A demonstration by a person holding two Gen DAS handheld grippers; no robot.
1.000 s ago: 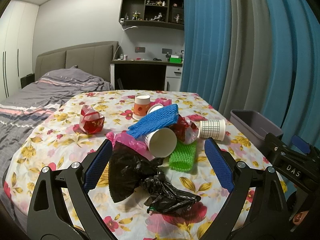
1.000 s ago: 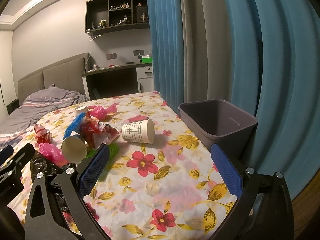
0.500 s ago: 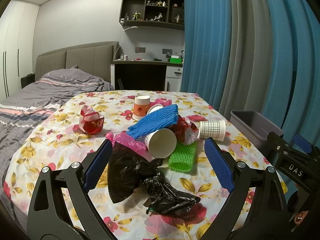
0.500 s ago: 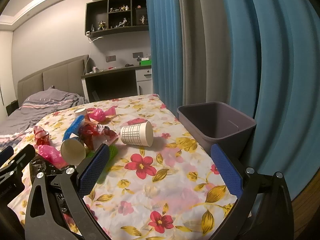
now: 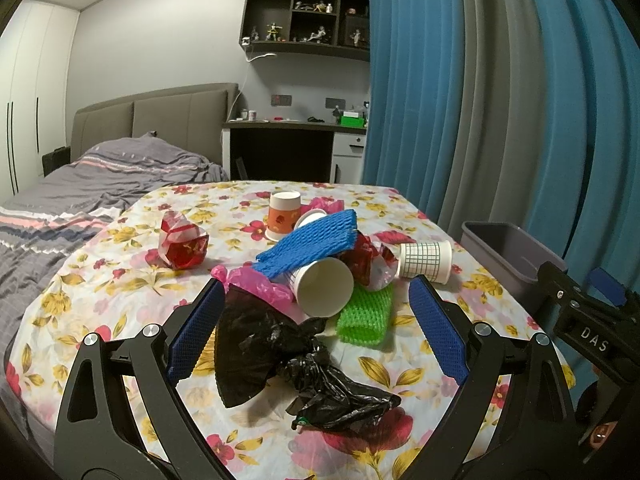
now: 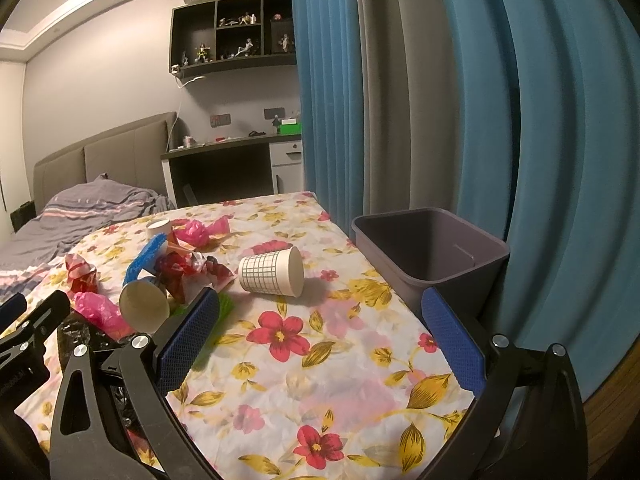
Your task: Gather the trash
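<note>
Trash lies heaped on a floral tablecloth [image 5: 100, 304]. A crumpled black bag [image 5: 280, 356] sits between the fingers of my open left gripper [image 5: 316, 332]. Behind it lie a white paper cup [image 5: 324, 286] on its side, blue foam net [image 5: 308, 246], green foam net [image 5: 366, 314], pink plastic [image 5: 256, 282], a red wrapper [image 5: 182, 240], an orange cup [image 5: 284, 214] and a grid-patterned cup [image 5: 426, 260]. My right gripper [image 6: 320, 336] hangs open over bare cloth, short of the grid cup [image 6: 272, 272]. A grey bin [image 6: 430, 256] stands at the table's right edge.
Blue and grey curtains [image 6: 460, 100] hang close behind the bin. A bed [image 5: 92, 184] lies left of the table, with a desk [image 5: 288, 148] and wall shelf beyond. The right gripper's body [image 5: 592, 332] shows at the right of the left wrist view.
The right gripper has drifted slightly forward and up toward the grid cup and bin. The left gripper and the trash have barely moved.
</note>
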